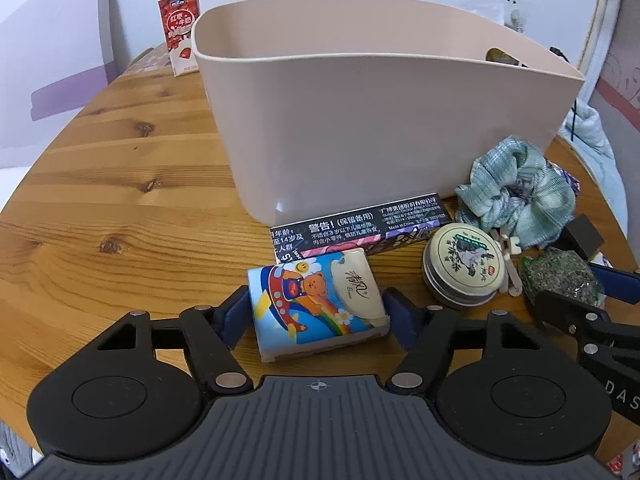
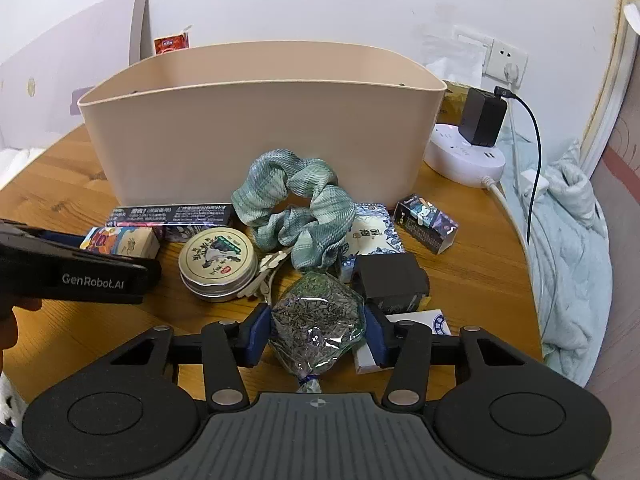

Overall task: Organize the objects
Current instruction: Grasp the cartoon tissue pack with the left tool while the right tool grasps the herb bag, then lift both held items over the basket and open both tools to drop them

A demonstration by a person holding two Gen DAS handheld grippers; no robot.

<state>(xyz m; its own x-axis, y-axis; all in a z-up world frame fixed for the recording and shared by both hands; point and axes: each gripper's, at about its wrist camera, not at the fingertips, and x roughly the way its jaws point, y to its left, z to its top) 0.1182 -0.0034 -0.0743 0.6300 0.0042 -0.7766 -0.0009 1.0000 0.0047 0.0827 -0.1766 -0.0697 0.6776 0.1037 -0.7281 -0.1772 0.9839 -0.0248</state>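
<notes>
On the wooden table [image 1: 120,200], a blue tissue pack [image 1: 316,304] printed with a cartoon bear lies between the blue pads of my left gripper [image 1: 318,316], which press on both of its sides. My right gripper [image 2: 318,334] is shut on a clear bag of dried green bits [image 2: 316,320], its pads squeezing the bag's flanks. Both held things rest on the table in front of a tall beige bin [image 2: 260,136]. The bin's inside is mostly hidden. The left gripper's black body enters the right wrist view from the left edge.
Between the grippers lie a round tin [image 2: 218,262], a green plaid scrunchie [image 2: 296,208], a long black box [image 1: 360,228], a black block [image 2: 390,280] and a small printed box [image 2: 426,226]. A milk carton [image 1: 180,36] stands behind the bin; a power strip [image 2: 464,156] sits to its right.
</notes>
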